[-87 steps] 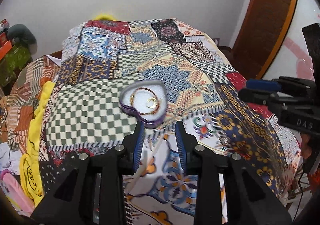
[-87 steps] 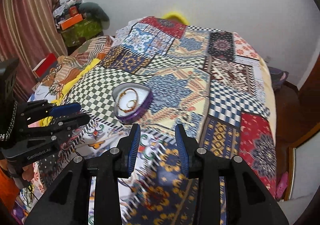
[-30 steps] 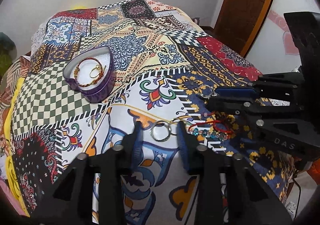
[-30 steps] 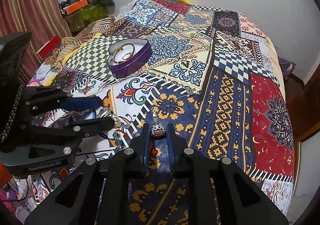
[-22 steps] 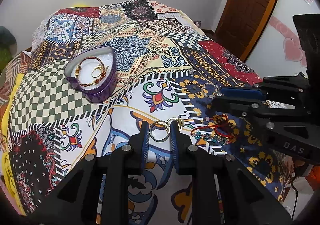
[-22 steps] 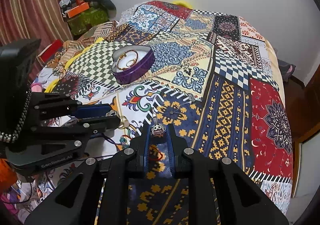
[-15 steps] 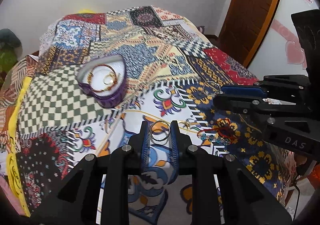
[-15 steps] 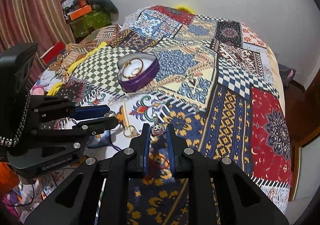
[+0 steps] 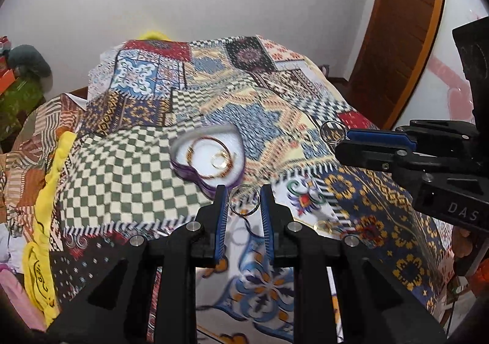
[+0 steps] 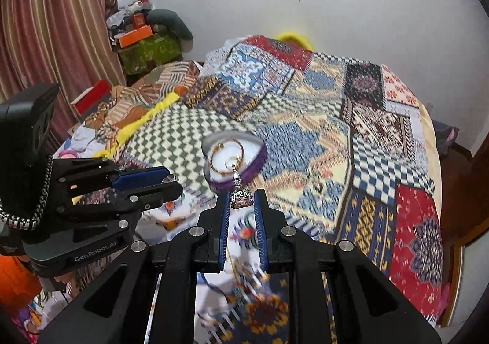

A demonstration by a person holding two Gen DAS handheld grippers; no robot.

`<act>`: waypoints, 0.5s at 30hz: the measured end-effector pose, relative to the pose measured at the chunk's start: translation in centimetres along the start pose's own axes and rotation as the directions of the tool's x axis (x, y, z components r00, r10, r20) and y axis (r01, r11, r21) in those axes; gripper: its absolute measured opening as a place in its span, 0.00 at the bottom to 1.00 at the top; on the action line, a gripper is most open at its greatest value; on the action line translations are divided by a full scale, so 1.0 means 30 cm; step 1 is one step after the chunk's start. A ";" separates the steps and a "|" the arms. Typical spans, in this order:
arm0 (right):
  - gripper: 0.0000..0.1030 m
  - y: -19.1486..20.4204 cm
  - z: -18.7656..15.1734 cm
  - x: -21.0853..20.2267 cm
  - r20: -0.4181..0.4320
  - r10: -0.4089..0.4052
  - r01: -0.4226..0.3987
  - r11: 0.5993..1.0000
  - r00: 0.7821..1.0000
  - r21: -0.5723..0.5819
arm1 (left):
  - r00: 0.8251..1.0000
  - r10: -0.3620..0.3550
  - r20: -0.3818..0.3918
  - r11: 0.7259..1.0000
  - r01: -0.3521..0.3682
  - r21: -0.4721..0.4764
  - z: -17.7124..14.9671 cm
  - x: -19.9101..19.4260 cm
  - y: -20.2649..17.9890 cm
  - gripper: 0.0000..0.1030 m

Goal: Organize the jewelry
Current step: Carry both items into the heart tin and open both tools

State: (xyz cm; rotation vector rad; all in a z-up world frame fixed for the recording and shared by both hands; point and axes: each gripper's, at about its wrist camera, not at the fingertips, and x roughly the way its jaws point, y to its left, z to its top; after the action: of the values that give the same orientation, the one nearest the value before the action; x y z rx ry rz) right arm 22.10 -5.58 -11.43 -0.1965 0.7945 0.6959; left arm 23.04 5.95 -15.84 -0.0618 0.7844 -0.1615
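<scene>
purple heart-shaped box (image 9: 211,160) is sitting on the patchwork bedspread (image 9: 128,172), holding gold bangles. left gripper (image 9: 244,201) is pinching a thin ring (image 9: 244,200) above the bedspread, near the box. right gripper (image 10: 241,201) is clamping a jewelled ring (image 10: 240,198).

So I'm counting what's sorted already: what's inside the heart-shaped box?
The heart-shaped box holds a beaded bracelet and a gold ring on white lining; blur hides anything smaller.

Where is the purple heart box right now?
The purple heart box sits on the patchwork bedspread by the green checkered patch, just beyond the left gripper holding a ring. In the right wrist view it lies ahead, slightly left.
</scene>
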 end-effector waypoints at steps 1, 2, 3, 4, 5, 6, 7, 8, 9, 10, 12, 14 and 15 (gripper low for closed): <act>0.14 0.002 0.011 0.005 0.004 0.003 -0.003 1.000 1.000 0.000 | 1.000 0.004 0.006 1.000 -0.004 -0.005 0.009 0.000 0.013 0.20; 0.14 0.005 0.022 0.011 0.009 0.005 -0.005 1.000 1.000 -0.002 | 1.000 0.006 0.011 1.000 -0.006 -0.009 0.017 0.001 0.023 0.20; 0.14 0.007 0.031 0.017 0.012 0.005 -0.005 1.000 1.000 -0.003 | 1.000 0.009 0.018 1.000 -0.008 -0.017 0.028 0.004 0.039 0.20; 0.14 0.008 0.040 0.024 0.015 0.006 -0.006 1.000 1.000 -0.003 | 1.000 0.010 0.022 1.000 -0.010 -0.023 0.035 0.005 0.051 0.20; 0.14 0.008 0.052 0.036 0.017 0.007 -0.007 1.000 1.000 -0.004 | 1.000 0.013 0.027 0.999 -0.012 -0.031 0.046 0.010 0.067 0.20; 0.14 0.008 0.060 0.046 0.018 0.007 -0.007 1.000 1.000 -0.004 | 0.999 0.017 0.030 0.999 -0.016 -0.035 0.053 0.015 0.077 0.20; 0.14 0.006 0.067 0.057 0.017 0.007 -0.007 1.000 1.000 -0.005 | 0.999 0.022 0.032 0.999 -0.021 -0.038 0.061 0.021 0.088 0.20; 0.14 0.005 0.075 0.070 0.015 0.008 -0.007 1.000 1.000 -0.005 | 0.999 0.026 0.034 0.999 -0.025 -0.040 0.067 0.026 0.095 0.20; 0.14 0.004 0.082 0.084 0.012 0.007 -0.007 1.000 1.000 -0.007 | 0.999 0.031 0.037 0.999 -0.030 -0.041 0.077 0.034 0.107 0.20; 0.14 0.004 0.087 0.095 0.009 0.006 -0.006 1.000 1.000 -0.008 | 0.999 0.034 0.038 0.999 -0.032 -0.043 0.085 0.041 0.116 0.20; 0.14 0.004 0.100 0.127 0.000 0.002 -0.002 1.000 1.000 -0.014 | 0.998 0.039 0.040 0.998 -0.037 -0.046 0.100 0.059 0.133 0.20; 0.14 0.001 0.110 0.155 -0.011 -0.001 0.000 1.000 1.000 -0.020 | 0.998 0.043 0.041 0.998 -0.041 -0.048 0.113 0.077 0.148 0.20; 0.14 -0.001 0.114 0.166 -0.015 -0.002 0.002 1.000 1.000 -0.022 | 0.998 0.045 0.040 0.998 -0.043 -0.049 0.119 0.089 0.155 0.20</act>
State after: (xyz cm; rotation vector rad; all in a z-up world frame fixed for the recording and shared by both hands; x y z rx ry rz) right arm 26.59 -1.72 -12.62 -0.2221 0.8009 0.7018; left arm 27.99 10.08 -15.72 -0.0928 0.7484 -0.0991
